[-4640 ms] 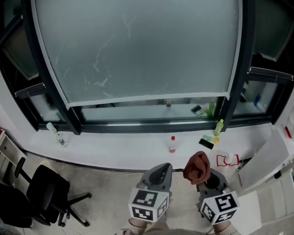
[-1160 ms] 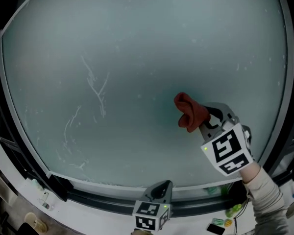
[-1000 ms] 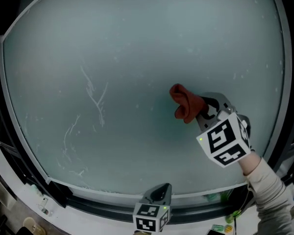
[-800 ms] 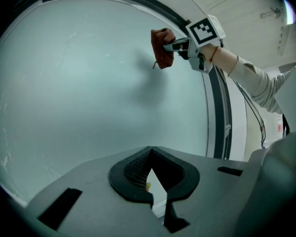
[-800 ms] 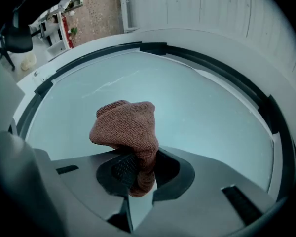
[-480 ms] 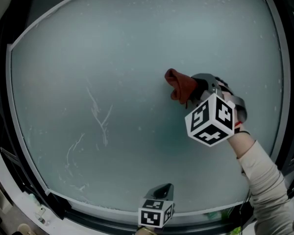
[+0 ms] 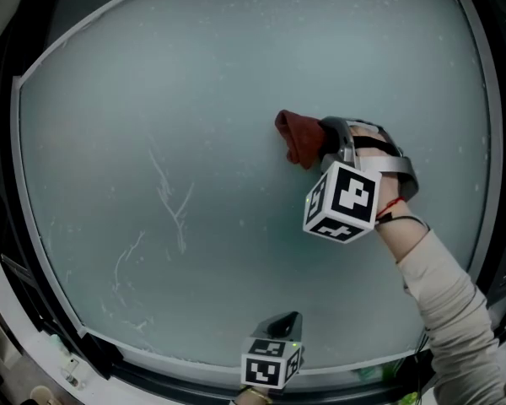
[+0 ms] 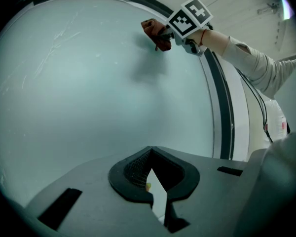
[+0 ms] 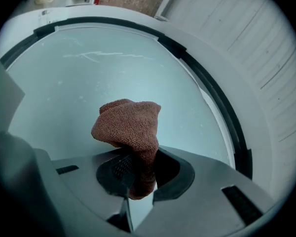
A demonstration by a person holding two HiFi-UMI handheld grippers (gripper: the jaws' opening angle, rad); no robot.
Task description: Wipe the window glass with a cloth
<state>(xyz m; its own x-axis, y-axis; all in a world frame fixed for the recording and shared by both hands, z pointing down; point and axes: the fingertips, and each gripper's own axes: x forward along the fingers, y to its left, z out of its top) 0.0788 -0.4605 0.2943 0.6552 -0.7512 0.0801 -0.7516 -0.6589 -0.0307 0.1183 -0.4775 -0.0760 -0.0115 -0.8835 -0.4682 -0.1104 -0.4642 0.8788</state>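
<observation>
A frosted window pane (image 7: 236, 99) fills the head view, with pale white streaks (image 7: 170, 201) on its left half. My right gripper (image 7: 325, 142) is raised near the pane's middle right, shut on a reddish-brown cloth (image 7: 297, 136) that bunches out past the jaws toward the glass. In the right gripper view the cloth (image 9: 130, 132) hangs pinched between the jaws in front of the pane (image 9: 89, 78). My left gripper (image 7: 278, 332) stays low at the pane's bottom edge, jaws closed with nothing held; its own view shows the pane (image 8: 89, 83) and the cloth (image 8: 155, 31) far off.
A dark window frame (image 7: 4, 251) rings the pane. A person's sleeve (image 7: 443, 302) runs from the lower right up to the right gripper. A white sill (image 7: 17, 369) shows at the bottom left corner.
The right gripper has carried the cloth up and to the left across the pane. The left gripper has stayed at the bottom edge.
</observation>
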